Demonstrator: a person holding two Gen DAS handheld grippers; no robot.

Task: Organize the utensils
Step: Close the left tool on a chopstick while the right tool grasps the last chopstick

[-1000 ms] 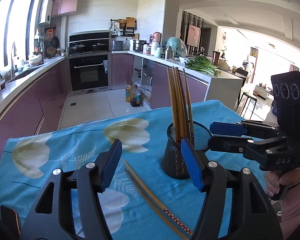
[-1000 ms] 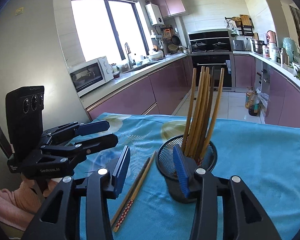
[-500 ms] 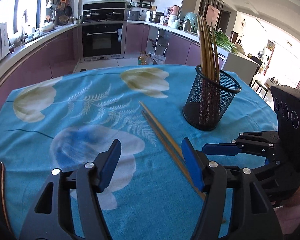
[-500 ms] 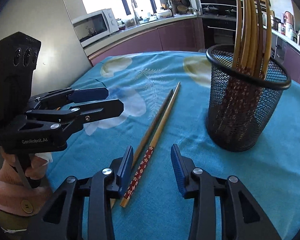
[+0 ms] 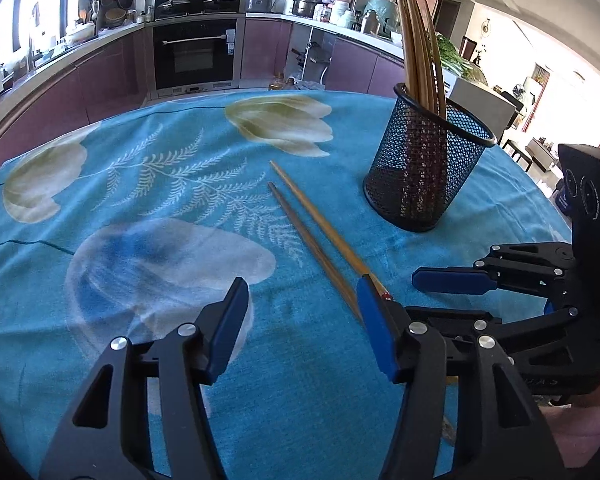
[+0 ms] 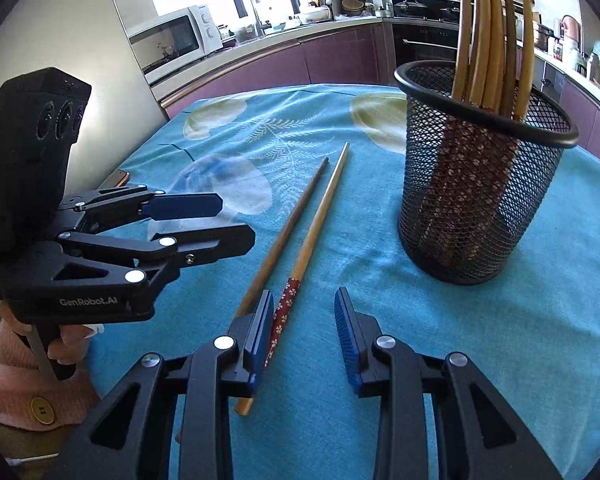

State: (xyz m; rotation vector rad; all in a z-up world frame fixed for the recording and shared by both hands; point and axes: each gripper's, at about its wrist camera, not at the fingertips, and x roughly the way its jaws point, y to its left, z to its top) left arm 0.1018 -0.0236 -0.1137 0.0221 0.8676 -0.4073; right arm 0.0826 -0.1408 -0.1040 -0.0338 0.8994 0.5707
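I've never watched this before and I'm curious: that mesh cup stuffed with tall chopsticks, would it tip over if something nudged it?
Probably fairly easily. The chopsticks in the cup rise well above the rim, so the weight likely sits high. The black mesh cup looks thin and light. It stands on a soft blue tablecloth that may grip its base, so a push near the rim would likely topple rather than slide it.

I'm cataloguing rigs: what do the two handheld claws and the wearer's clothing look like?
Both the left claw and the right claw are black plastic linkages with silver rivets and blue ribbed pads. The left's side reads "GenRobot.AI"; its black camera block shows three round lenses. A pink buttoned sleeve shows.
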